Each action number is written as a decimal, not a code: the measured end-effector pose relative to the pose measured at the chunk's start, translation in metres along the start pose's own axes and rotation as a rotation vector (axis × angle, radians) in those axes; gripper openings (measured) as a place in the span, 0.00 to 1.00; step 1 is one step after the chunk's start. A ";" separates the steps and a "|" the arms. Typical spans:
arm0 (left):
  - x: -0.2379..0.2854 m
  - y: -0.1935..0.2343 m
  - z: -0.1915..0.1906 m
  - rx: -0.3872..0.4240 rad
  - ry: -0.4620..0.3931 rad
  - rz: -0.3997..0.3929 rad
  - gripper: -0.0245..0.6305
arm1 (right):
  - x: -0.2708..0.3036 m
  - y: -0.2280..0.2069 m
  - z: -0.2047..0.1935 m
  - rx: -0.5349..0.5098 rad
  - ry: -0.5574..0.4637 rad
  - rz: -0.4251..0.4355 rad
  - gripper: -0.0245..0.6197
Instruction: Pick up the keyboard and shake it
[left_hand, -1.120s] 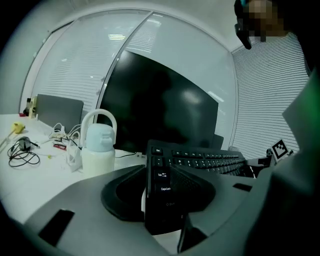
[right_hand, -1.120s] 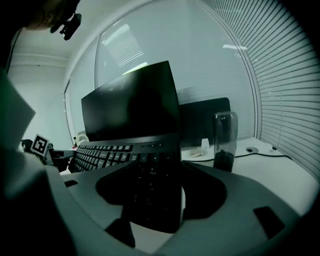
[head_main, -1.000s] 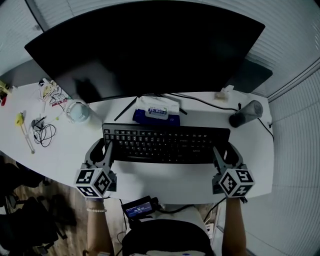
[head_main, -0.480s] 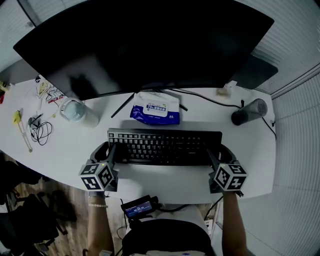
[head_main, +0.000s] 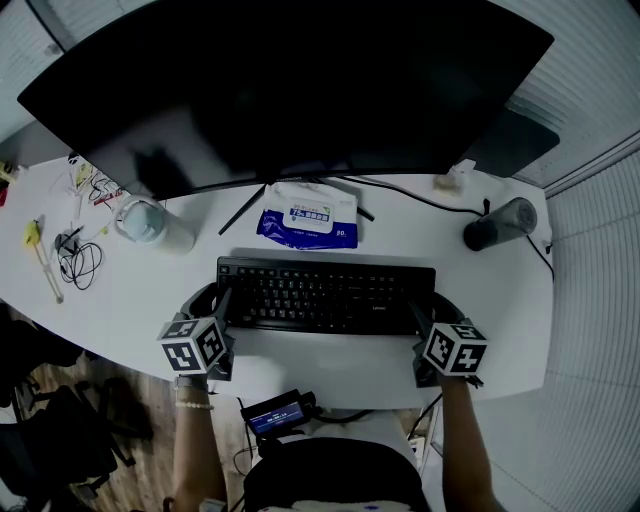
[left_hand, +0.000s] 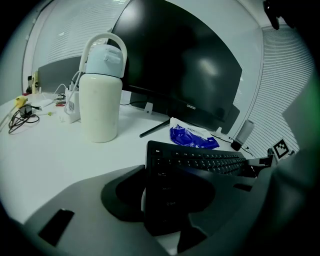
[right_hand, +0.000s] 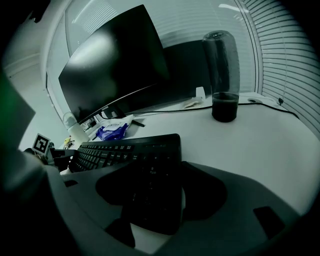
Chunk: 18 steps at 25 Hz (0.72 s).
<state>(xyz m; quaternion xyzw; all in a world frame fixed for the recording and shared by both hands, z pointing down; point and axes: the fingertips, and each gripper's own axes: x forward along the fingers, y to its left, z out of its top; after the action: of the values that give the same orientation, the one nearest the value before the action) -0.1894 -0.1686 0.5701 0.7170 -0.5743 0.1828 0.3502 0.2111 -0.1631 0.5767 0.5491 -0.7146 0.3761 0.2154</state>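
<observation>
The keyboard (head_main: 325, 295) is gripped by both short ends, low in front of the monitor (head_main: 290, 90), with the wipes (head_main: 308, 217) lying between the two. The left gripper (head_main: 215, 305) is clamped on its left end and the right gripper (head_main: 428, 310) on its right end. Whether it is clear of the desk (head_main: 330, 365) cannot be told. The grasp is judged done, but how much of the shaking is left cannot be judged.
</observation>
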 end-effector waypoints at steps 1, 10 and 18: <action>0.001 0.000 0.000 -0.001 0.001 0.000 0.27 | 0.000 0.000 -0.001 0.003 0.001 -0.002 0.47; 0.000 0.000 0.001 0.040 0.003 0.025 0.28 | -0.001 0.000 0.001 -0.024 -0.014 -0.048 0.47; -0.013 -0.002 0.006 0.043 -0.006 0.036 0.28 | -0.016 0.005 0.012 -0.090 -0.089 -0.149 0.47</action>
<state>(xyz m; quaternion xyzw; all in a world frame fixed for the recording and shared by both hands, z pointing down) -0.1919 -0.1636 0.5564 0.7145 -0.5839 0.1992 0.3298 0.2129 -0.1616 0.5563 0.6068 -0.6967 0.3017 0.2354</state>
